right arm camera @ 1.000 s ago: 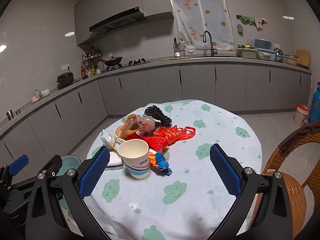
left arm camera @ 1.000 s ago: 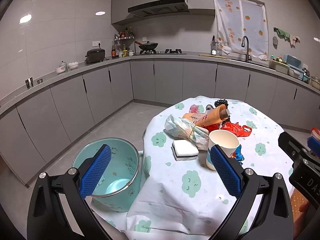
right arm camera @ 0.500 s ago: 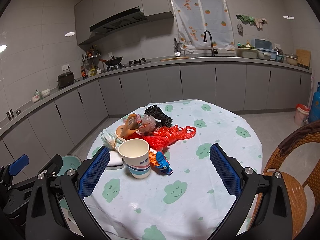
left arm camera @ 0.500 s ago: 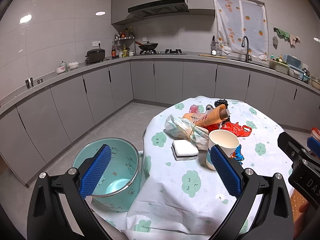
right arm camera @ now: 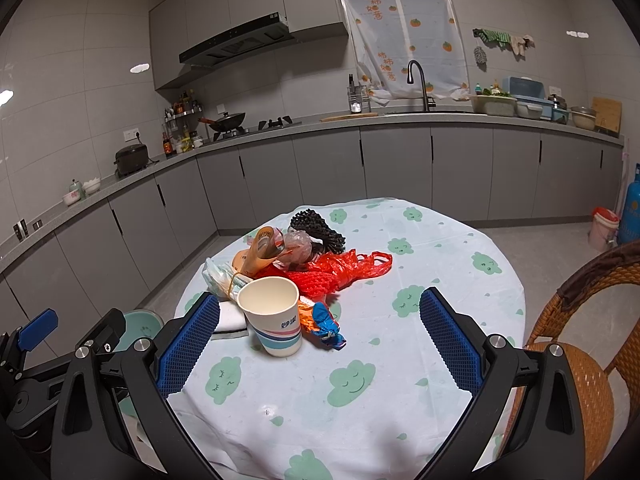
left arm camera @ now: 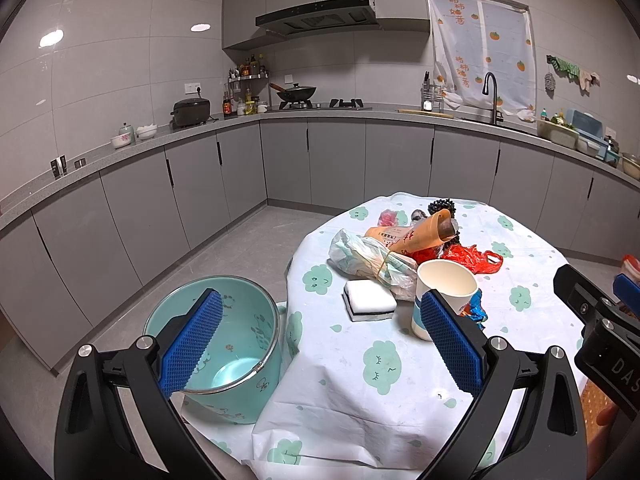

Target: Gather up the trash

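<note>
The trash is piled on the tabletop (right arm camera: 400, 360): cup (right arm camera: 274, 316), red bag (right arm camera: 340, 268), wrappers. The bin (left arm camera: 224, 344) stands just beside the edge, probably so trash drops in easily. Left gripper (left arm camera: 320, 340) and right gripper (right arm camera: 318, 340) hold nothing, fingers spread wide.

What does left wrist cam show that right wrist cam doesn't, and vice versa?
Left wrist only: the inside of the teal bin beside the table, empty as far as visible, and the whole white sponge.

Right wrist only: the wicker chair, the blue gas cylinder and the full spread of the red plastic bag.

Both: the paper cup, upright on the tablecloth in front of the trash pile, with the left claw and right claw wide open and holding nothing.
</note>
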